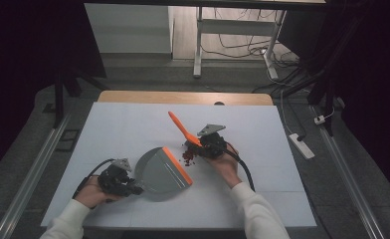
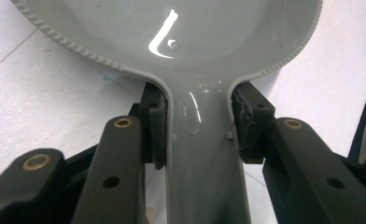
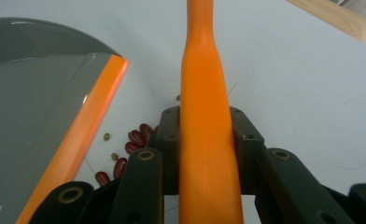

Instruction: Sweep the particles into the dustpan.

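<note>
Plainly, both tools are light, stiff plastic, smooth enough to twist in a grip, so each is best taken by its handle, as now. The left gripper has its jaws clamped on the neck of the grey dustpan, one pad on either side, just behind the bowl. The right gripper is clamped on the orange brush, whose handle runs straight up between the jaws. The beans are small, hard and likely to roll and scatter; they lie in a loose heap just off the dustpan's orange lip, between it and the brush. The dustpan lies flat on the table, lip facing the beans.
</note>
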Demonstrator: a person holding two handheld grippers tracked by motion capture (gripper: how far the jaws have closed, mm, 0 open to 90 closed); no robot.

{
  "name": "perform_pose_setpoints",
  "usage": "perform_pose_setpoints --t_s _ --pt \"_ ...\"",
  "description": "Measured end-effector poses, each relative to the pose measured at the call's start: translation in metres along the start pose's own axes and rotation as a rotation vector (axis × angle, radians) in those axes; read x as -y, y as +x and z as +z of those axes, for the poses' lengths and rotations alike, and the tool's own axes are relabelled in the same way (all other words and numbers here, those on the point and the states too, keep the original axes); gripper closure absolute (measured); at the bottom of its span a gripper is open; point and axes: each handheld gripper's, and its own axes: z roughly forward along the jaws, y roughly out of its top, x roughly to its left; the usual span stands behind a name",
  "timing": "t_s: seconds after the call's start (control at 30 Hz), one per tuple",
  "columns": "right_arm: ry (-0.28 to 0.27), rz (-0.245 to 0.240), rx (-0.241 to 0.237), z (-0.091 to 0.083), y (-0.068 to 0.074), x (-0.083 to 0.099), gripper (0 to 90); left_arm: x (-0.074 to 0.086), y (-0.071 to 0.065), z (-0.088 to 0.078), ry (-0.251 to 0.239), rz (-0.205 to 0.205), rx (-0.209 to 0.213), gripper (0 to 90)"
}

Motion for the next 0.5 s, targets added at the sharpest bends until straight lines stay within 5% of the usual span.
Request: perform_pose_setpoints --t_s 0.5 --pt "-0.003 -0.044 -0.043 0.006 0.023 -0.007 70.2 0.000 0.000 0.000 0.000 -0.001 0.001 61.2"
